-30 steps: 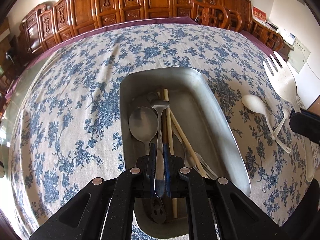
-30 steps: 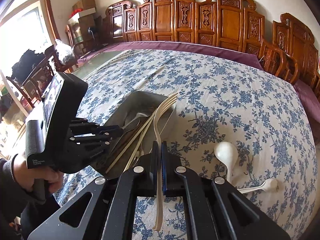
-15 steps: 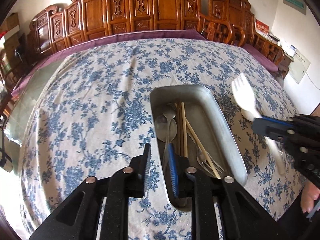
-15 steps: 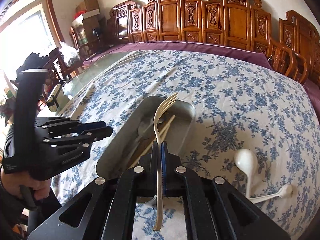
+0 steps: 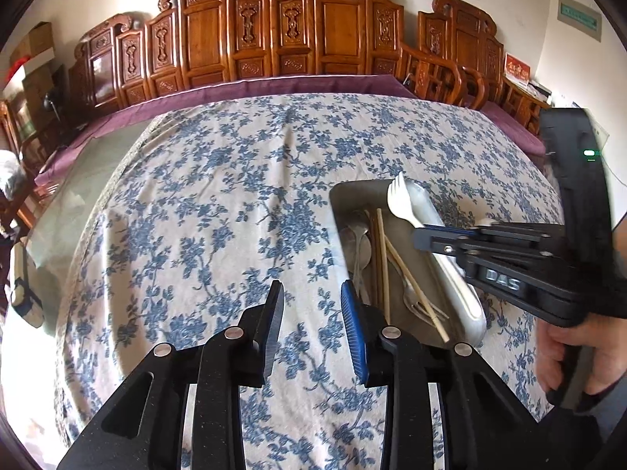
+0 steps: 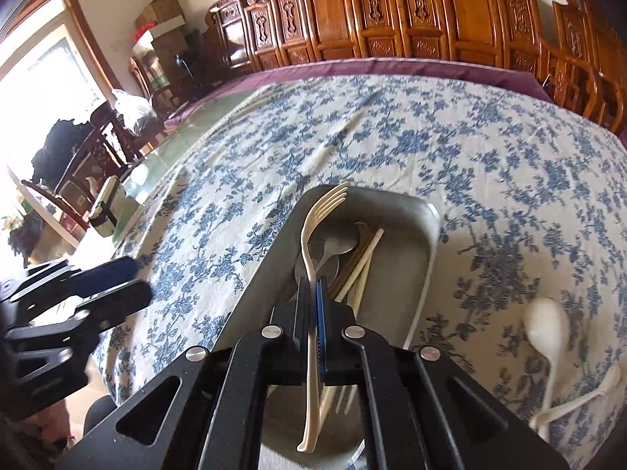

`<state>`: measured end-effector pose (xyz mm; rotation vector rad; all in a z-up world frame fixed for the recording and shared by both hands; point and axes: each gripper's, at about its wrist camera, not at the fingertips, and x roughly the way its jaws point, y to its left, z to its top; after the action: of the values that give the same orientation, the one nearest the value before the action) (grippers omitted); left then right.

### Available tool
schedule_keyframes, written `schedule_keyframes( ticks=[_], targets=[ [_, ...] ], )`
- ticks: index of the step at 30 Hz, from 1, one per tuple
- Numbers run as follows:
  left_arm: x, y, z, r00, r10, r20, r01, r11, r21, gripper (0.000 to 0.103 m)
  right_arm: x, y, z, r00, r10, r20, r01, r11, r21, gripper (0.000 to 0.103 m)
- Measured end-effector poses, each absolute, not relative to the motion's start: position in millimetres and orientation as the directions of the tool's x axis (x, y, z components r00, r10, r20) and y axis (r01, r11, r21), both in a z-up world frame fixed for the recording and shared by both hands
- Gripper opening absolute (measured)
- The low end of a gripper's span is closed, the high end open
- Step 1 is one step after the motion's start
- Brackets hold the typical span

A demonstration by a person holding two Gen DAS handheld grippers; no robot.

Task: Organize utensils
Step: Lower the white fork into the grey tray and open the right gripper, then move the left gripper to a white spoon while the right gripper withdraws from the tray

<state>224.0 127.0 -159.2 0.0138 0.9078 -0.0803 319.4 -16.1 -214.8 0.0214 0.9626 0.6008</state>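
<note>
Left claw (image 5: 311,313): jaws wide apart, holding nothing, above blue-floral cloth-covered worktop (image 5: 219,196), just left of grey metal oblong tray (image 5: 474,313). Right claw (image 6: 313,305): clamped on cream plastic fork (image 6: 309,258), tines forward over tray holding steel spoons (image 6: 337,241) and pale chopsticks (image 6: 360,266). Right wrist view alone shows white plastic spoons (image 6: 548,329) on cloth right of tray.

Left gripper (image 5: 312,315): a second ago clamped on the grey metal spoon (image 5: 358,244) over the rectangular grey metal tray (image 5: 468,305). Now jaws stand wide apart, nothing between them; spoon lies in the tray. Tray shifts from frame centre to right of centre. Right gripper (image 6: 312,315) carries the cream plastic fork (image 6: 315,250) from the tray's edge to over its interior, tines at upper centre.
</note>
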Motion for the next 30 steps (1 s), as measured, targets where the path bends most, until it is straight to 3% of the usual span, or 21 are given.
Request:
schedule_keyframes(
  ticks=[12, 20, 22, 27, 30],
  targets=[
    [218.0, 137.7, -157.8, 0.612, -0.053, -0.789, 0.061, 0.998, -0.02, 0.036, 327.3, 0.6, -251.5, 0.349, 0.489, -0.8, -0.421, 0.844, 0.333, 0.004],
    [216.2, 136.4, -157.8, 0.611, -0.049, -0.79, 0.056, 0.998, -0.018, 0.037, 336.8, -3.0, -249.8, 0.395, 0.441, -0.806, -0.404, 0.871, 0.279, 0.008],
    [215.8, 135.2, -158.1, 0.609, -0.049, -0.791, 0.055, 0.998, -0.02, 0.043, 334.5, -7.5, -245.2, 0.405, 0.453, -0.794, -0.415, 0.865, 0.283, 0.022],
    [214.1, 123.2, -158.7, 0.607, -0.06, -0.793, 0.07, 0.997, -0.022, 0.048, 318.9, -32.3, -223.6, 0.463, 0.458, -0.758, -0.448, 0.86, 0.246, 0.023],
    [213.8, 110.1, -158.7, 0.608, -0.078, -0.79, 0.09, 0.996, -0.03, 0.058, 303.5, -59.6, -208.5, 0.509, 0.446, -0.736, -0.457, 0.865, 0.208, 0.033]
  ],
)
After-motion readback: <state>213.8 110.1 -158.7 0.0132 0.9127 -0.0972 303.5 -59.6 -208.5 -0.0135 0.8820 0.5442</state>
